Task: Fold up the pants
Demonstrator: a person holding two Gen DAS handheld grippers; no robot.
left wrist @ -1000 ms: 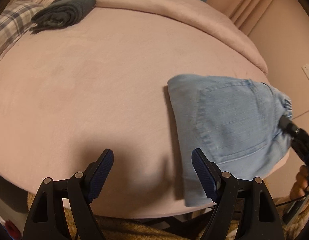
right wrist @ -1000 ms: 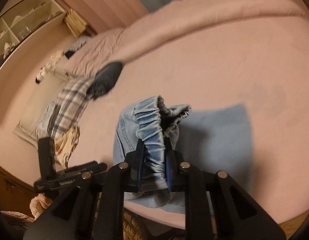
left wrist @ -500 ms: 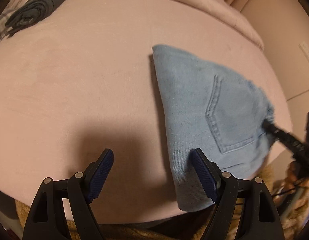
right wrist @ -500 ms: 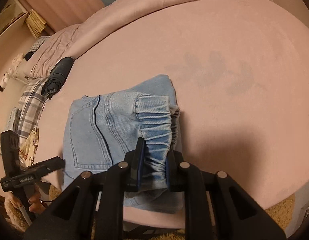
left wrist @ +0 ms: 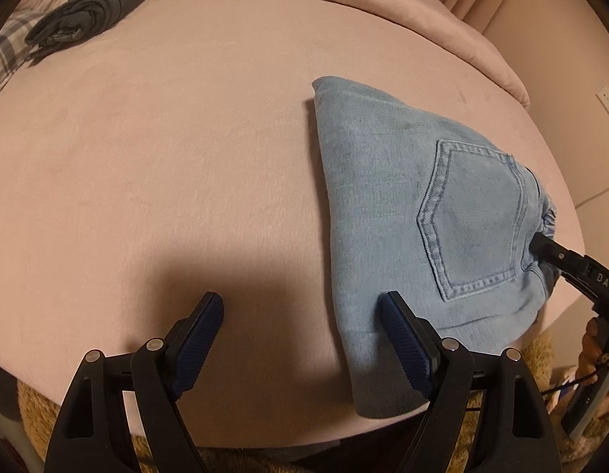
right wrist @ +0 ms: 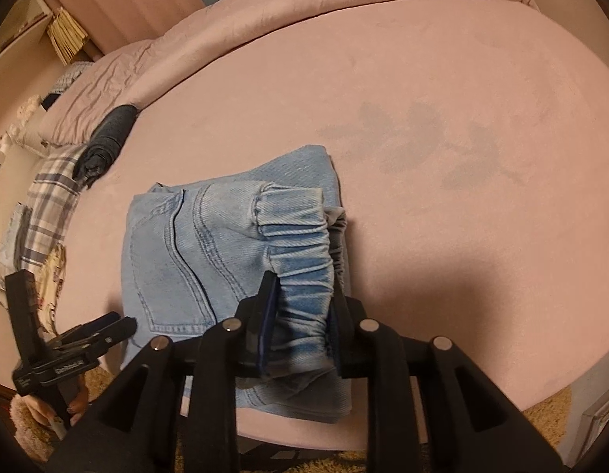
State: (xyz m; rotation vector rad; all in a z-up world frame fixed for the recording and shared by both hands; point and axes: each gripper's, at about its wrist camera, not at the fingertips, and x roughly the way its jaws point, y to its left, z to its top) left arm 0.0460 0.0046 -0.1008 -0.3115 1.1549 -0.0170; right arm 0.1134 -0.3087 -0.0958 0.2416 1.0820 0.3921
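Observation:
Folded light-blue denim pants (left wrist: 414,213) lie flat on the pink bed (left wrist: 146,157) near its front edge, back pocket up. My right gripper (right wrist: 304,287) has the gathered elastic waistband (right wrist: 300,260) between its pads; its jaws are opening, and the fabric still fills the gap. In the left wrist view the right gripper's tip (left wrist: 541,244) meets the pants' right end. My left gripper (left wrist: 300,301) stands open over bare bed, with nothing between its fingers. Its right finger (left wrist: 403,339) sits over the pants' left edge. In the right wrist view the left gripper (right wrist: 107,325) is beside the pants.
A dark grey rolled garment (left wrist: 87,12) lies at the bed's far left, next to a plaid cloth (right wrist: 52,197). A rolled pink duvet (right wrist: 343,4) runs along the back. A tan rug (right wrist: 541,406) lies below the bed's edge. A hand (left wrist: 592,343) holds the right gripper's handle.
The pants, hanging bunched from the right gripper a second ago, now lie flat on the bed. The right gripper's jaws have widened a little. The left gripper came lower and closer to the pants.

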